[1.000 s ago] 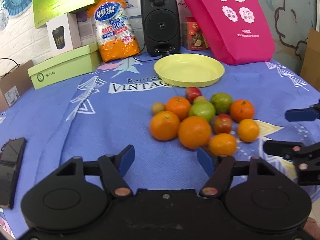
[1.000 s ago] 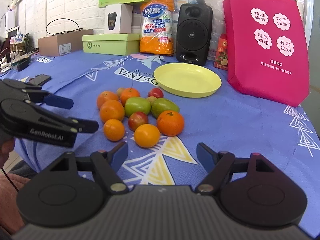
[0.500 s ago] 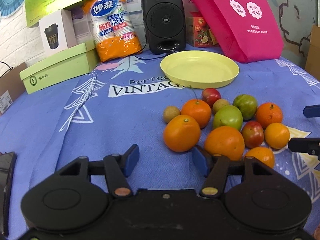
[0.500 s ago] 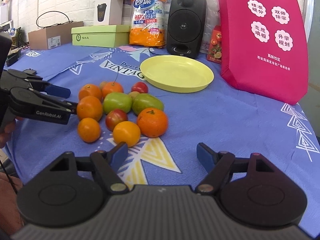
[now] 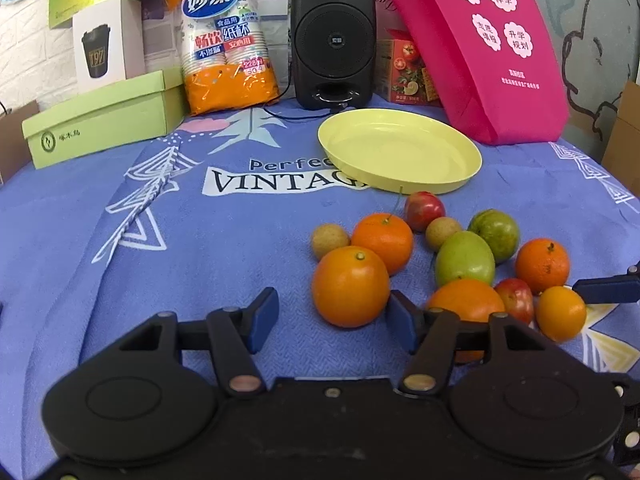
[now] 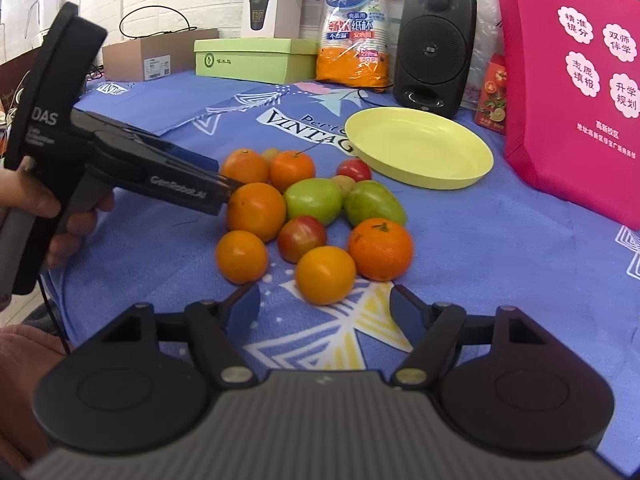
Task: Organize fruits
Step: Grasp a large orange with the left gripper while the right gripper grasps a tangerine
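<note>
A heap of oranges, green fruits and small red ones lies on the blue cloth in front of an empty yellow plate (image 5: 400, 152) (image 6: 416, 148). My left gripper (image 5: 332, 318) is low over the cloth, its jaws closing. A big orange (image 5: 350, 286) sits just ahead of the tips, close against the right finger, with a gap on the left. My right gripper (image 6: 326, 310) is closing too, and a small orange (image 6: 326, 274) lies just beyond its tips, untouched. In the right wrist view, the left gripper (image 6: 220, 178) reaches in beside the large orange (image 6: 256, 212).
Along the back stand a black speaker (image 5: 334, 36), a pink bag (image 5: 480, 48), a pack of paper cups (image 5: 228, 40), a green box (image 5: 104, 120) and a white box (image 5: 104, 52). A hand (image 6: 52, 216) holds the left gripper. The right gripper's blue tip (image 5: 604, 290) pokes in by the fruits.
Both grippers have come closer to the fruit heap and lower. The left one's jaws have narrowed, and the big orange now sits at its tips. The right jaws are slightly narrower.
</note>
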Demonstrator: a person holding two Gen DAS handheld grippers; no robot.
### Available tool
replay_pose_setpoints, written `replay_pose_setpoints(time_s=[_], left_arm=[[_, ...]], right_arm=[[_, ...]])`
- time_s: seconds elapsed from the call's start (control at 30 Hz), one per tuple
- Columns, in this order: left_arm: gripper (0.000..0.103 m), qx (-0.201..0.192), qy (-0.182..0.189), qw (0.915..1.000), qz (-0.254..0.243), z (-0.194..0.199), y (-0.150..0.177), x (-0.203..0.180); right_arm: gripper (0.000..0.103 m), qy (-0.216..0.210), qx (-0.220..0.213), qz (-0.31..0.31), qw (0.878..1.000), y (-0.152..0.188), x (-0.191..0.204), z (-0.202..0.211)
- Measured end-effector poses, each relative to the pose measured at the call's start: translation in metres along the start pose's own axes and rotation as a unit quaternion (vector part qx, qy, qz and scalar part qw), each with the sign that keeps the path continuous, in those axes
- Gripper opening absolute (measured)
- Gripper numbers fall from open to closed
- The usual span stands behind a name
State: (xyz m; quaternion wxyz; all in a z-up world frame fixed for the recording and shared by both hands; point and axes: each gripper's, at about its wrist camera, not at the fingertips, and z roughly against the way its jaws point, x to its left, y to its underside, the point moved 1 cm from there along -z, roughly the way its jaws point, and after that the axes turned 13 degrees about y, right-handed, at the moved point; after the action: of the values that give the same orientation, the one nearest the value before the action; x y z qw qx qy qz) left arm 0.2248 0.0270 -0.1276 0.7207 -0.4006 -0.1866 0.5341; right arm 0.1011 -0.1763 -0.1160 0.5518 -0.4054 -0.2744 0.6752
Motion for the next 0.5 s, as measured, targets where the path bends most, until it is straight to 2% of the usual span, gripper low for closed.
replay_pose_setpoints(time_s=[0.03,0.1,0.3,0.37,0.43,0.5], left_arm=[[0.055,0.0,-0.004,1.0,-0.007,-0.0016,-0.0006,-0.0017],[0.042,0.0,0.008,0.9999,-0.008,-0.003,-0.0003,-0.0034],[0.039,-0.002,0.017,0.9998,0.0,-0.0032,-0.0005,-0.0011],[0.039,-0.002,0.021,0.9998,0.005,-0.0019,-0.0005,0.0001],[0.039,-0.002,0.024,0.9997,0.006,0.0003,0.0008,0.0006],[0.039,-0.002,0.022,0.9997,0.005,0.0034,0.0032,-0.0007]], right_arm=[[0.071,-0.001,-0.001,-0.001,1.0,-0.0005,0.0006,-0.0011],[0.071,-0.006,-0.002,-0.006,1.0,-0.0004,0.0003,-0.0033],[0.064,-0.023,-0.008,-0.02,0.999,0.0015,-0.0038,-0.0074],[0.058,-0.031,-0.011,-0.022,0.999,0.0017,-0.0054,-0.0083],[0.037,-0.033,-0.014,-0.025,0.999,0.0005,-0.0071,-0.009],[0.032,-0.036,-0.014,-0.027,0.999,-0.0005,-0.0086,-0.009]])
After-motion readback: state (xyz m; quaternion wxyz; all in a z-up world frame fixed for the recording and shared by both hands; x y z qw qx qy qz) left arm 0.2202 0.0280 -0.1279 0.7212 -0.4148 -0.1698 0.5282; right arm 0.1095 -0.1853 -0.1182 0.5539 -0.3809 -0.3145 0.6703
